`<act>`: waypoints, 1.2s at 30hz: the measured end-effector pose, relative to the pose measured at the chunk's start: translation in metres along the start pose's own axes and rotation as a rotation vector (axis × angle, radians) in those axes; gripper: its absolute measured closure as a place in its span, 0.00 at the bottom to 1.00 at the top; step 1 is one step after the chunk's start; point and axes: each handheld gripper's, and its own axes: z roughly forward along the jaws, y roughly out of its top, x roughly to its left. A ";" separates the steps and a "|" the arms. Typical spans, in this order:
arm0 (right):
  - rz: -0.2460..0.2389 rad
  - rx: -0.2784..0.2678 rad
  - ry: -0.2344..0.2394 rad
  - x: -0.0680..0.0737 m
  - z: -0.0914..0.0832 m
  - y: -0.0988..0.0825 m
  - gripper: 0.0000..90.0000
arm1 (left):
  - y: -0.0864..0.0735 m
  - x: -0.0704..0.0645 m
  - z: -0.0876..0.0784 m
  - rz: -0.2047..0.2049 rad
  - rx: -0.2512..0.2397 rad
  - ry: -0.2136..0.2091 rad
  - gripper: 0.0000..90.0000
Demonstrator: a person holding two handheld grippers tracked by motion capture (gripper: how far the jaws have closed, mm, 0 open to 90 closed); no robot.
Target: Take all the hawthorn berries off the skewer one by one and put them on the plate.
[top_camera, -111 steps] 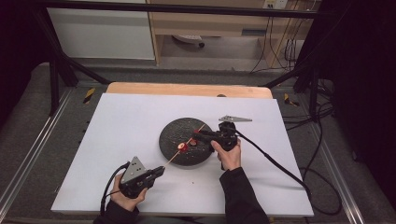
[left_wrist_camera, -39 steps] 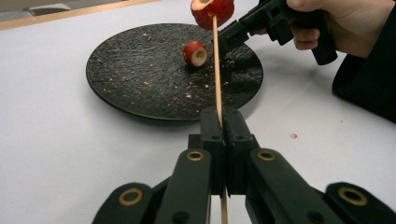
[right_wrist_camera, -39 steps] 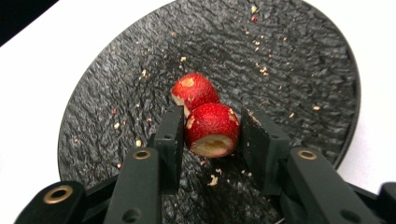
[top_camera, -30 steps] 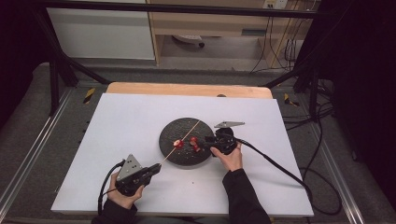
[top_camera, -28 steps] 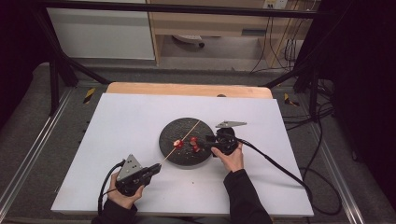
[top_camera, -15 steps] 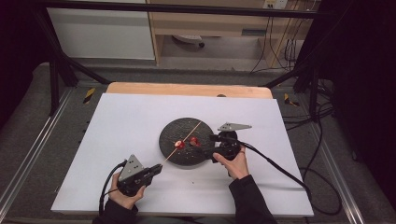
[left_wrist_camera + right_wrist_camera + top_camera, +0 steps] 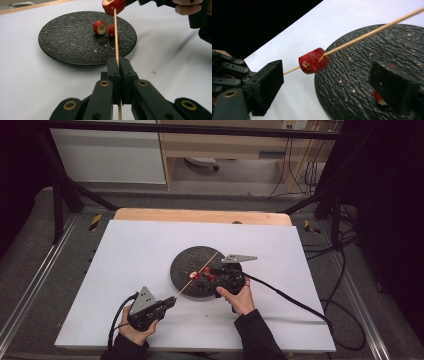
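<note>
Clamped between the two flat black jaws of the left gripper [image 7: 119, 72] is a thin, pale wooden skewer [image 7: 116, 37], which is held slanted up over a round plate [image 7: 65, 42] of dark, rough, slate-like stone speckled with crumbs. One strawberry piece [image 7: 314, 60], red, glossy and roughly drum-shaped with a pale cut core, is seen threaded on the skewer above the plate's near edge. Two more cut pieces [image 7: 99, 27] are seen lying on the plate close together, with pale centres showing. The right gripper [image 7: 329, 85] is held beside the skewered piece with its blocky matte jaws standing wide; they have just been opening and then narrowing a little, and the fruit sits in the gap, untouched by either pad. The plate is set on a smooth white table cover [image 7: 130, 250].
</note>
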 end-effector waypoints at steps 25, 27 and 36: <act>0.046 -0.019 0.081 -0.002 0.009 -0.001 0.64 | 0.000 -0.004 0.002 0.006 -0.005 -0.014 0.98; 0.050 -0.020 0.087 -0.002 0.007 0.001 0.65 | 0.000 -0.005 0.001 0.011 -0.008 -0.012 0.98; 0.067 -0.019 0.098 -0.004 0.005 0.006 0.66 | 0.001 -0.006 0.000 0.014 -0.021 -0.011 0.98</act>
